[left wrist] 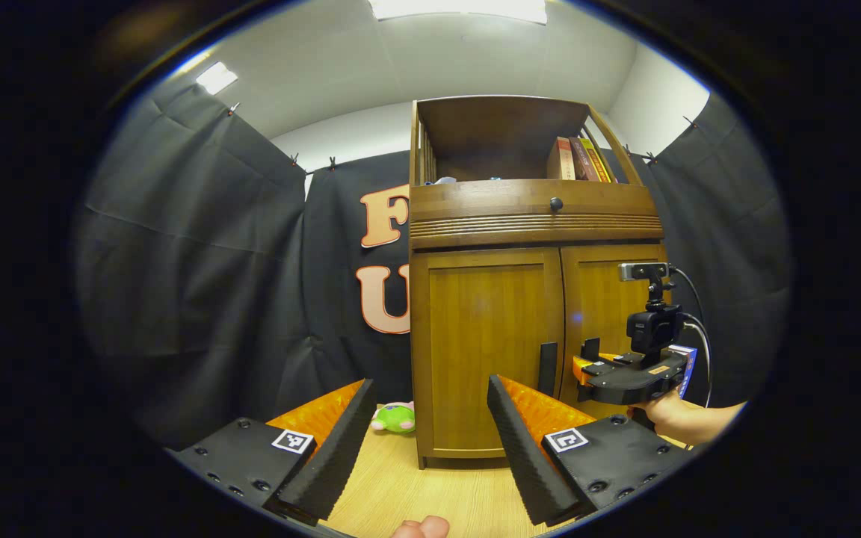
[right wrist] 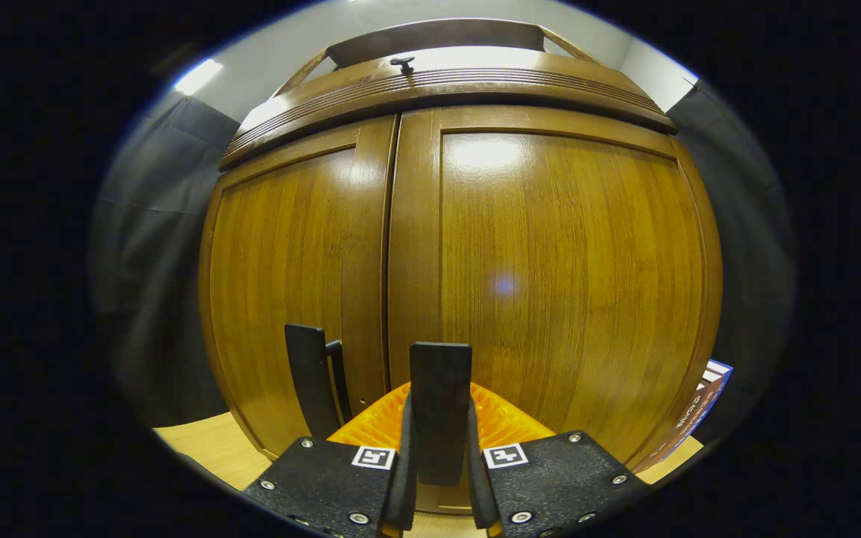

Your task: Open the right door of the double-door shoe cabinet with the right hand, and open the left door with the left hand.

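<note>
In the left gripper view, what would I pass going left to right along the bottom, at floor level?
Left gripper's left finger → green plush toy → left door of the shoe cabinet → left gripper's right finger → right gripper at the right door's handle → the hand holding it.

Left gripper point(left wrist: 423, 441): two flat black finger mounts, textured finish, round screws along edges, one square black-and-white marker tag on each. Ribbed orange plates behind fingers point(left wrist: 333, 448); inner finger faces finely serrated.

Right gripper point(left wrist: 621, 373), at 3 o'clock in left gripper view: black curved body, orange trim, small marker tags, compact black camera on short post, grey bar module on top, black cables looping behind. Hand point(left wrist: 673, 415) bare, no sleeve visible.

Right gripper view: same black mounts, screws, two marker tags, ribbed orange plate.
</note>
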